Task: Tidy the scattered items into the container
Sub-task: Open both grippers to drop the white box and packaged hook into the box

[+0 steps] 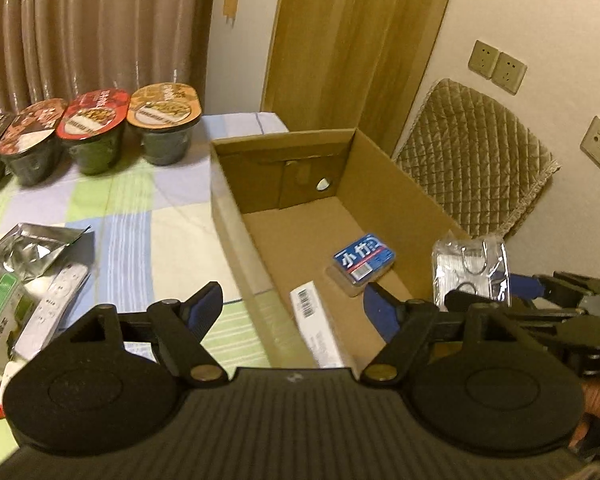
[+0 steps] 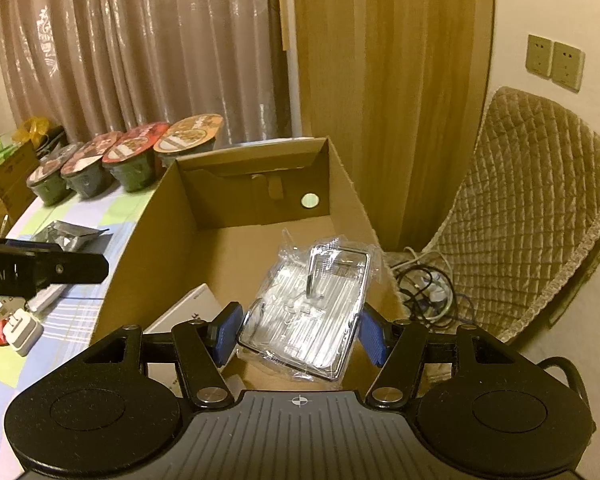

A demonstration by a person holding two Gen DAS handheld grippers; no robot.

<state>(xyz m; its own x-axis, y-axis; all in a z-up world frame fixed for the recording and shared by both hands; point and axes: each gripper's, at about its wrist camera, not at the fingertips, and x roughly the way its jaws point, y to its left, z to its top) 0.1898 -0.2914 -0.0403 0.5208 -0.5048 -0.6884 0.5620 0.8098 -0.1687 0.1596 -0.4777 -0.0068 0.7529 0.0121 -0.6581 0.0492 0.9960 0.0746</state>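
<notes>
Over the cardboard box [image 2: 172,216]: shiny metal case in clear wrap [image 2: 306,312], clamped between right gripper [image 2: 298,332] pads; left gripper [image 1: 292,304] spread apart, empty.

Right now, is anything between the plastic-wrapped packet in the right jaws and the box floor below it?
Nothing visible. The packet hangs over bare cardboard in the box; the white carton and blue case lie to its left.

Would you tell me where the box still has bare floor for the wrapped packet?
The cardboard box floor is bare at the far end, below the round hole. The near end is crowded by the blue case and white carton.
</notes>
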